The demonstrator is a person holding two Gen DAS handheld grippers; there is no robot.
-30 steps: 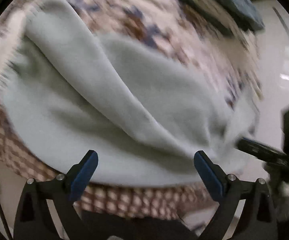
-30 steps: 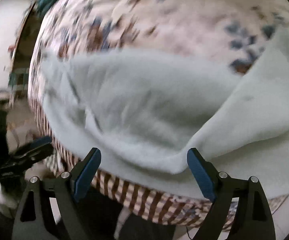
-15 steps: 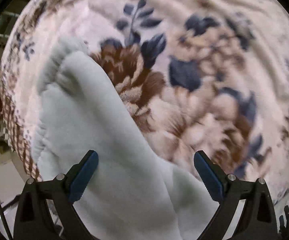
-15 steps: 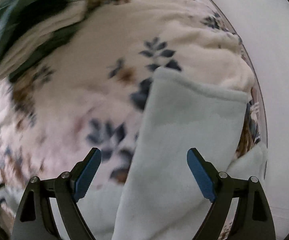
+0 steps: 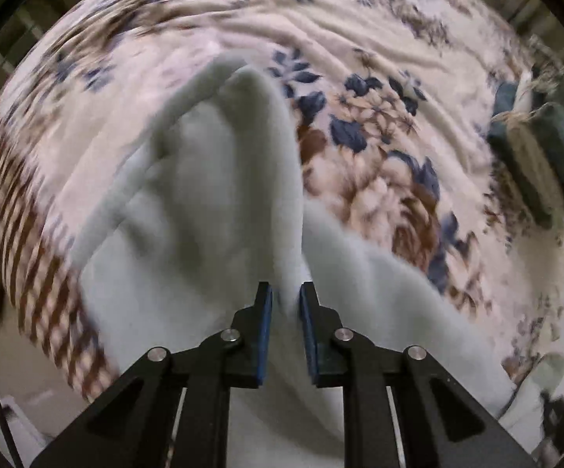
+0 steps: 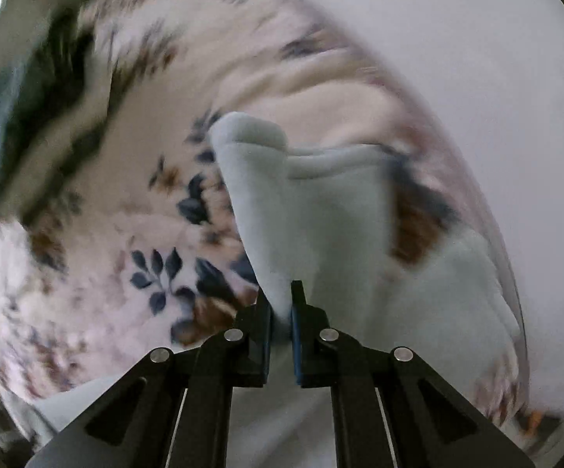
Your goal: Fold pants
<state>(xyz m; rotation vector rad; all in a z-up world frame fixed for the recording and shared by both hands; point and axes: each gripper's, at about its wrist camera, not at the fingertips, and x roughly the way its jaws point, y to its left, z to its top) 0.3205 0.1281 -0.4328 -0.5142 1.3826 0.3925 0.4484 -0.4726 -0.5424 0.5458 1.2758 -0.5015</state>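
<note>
Pale fleece pants (image 5: pixel 211 210) lie on the floral bed blanket (image 5: pixel 379 78), a ridge pinched in each gripper. Left gripper (image 5: pixel 285 300) and right gripper (image 6: pixel 280 304), spread half a second ago, have just closed on cloth, so lifting for a fold probably follows.

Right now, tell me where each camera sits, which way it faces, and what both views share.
Left wrist: sits on the left tool, facing down along its fingers at the pale pants on a floral blanket; its jaws, which just closed, pinch a fabric ridge.
Right wrist: sits on the right tool, facing steeply down at the pants; its jaws, also just closed, pinch the fabric.
Shared: the pants and blanket; neither shows the person.
</note>
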